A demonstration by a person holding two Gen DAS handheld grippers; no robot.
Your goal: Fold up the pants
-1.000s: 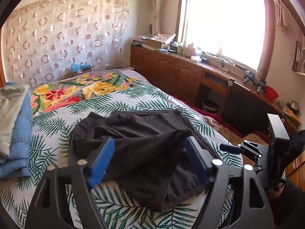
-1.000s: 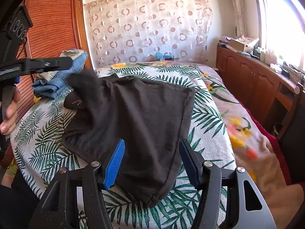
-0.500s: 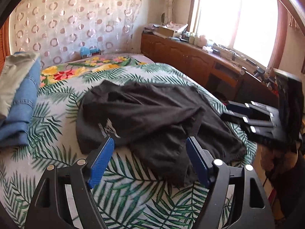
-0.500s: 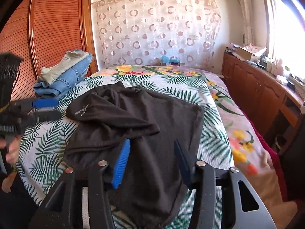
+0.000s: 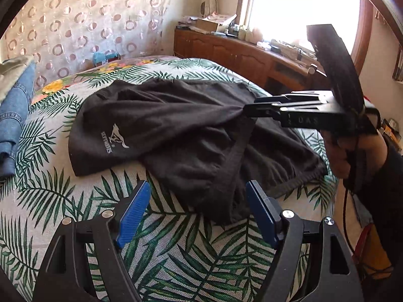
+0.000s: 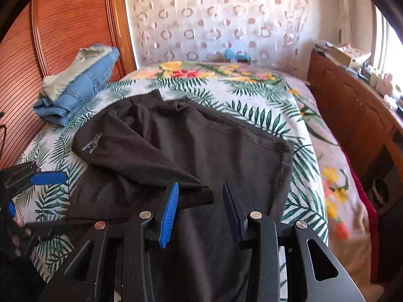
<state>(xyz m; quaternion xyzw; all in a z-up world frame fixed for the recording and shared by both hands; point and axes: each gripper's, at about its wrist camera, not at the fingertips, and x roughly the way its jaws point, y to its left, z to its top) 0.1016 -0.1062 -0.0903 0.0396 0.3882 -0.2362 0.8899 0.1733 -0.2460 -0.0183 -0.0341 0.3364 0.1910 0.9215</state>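
Two grippers work the black pants (image 5: 176, 130), which lie rumpled on the leaf-print bed (image 5: 50, 201). Right gripper (image 6: 199, 211) has moved in, its jaws closing over a fabric fold; left gripper (image 5: 196, 211) has lowered and hangs open, empty. Judgement: folding is barely begun.

Bright daylight from the window (image 5: 297, 7), blown out to plain white there. Soft shadows under the folds of the dark pants (image 5: 176, 130). Sharp in the middle, bent and round at the edges, black in the corners. A little blur on the curtain (image 6: 226, 20).
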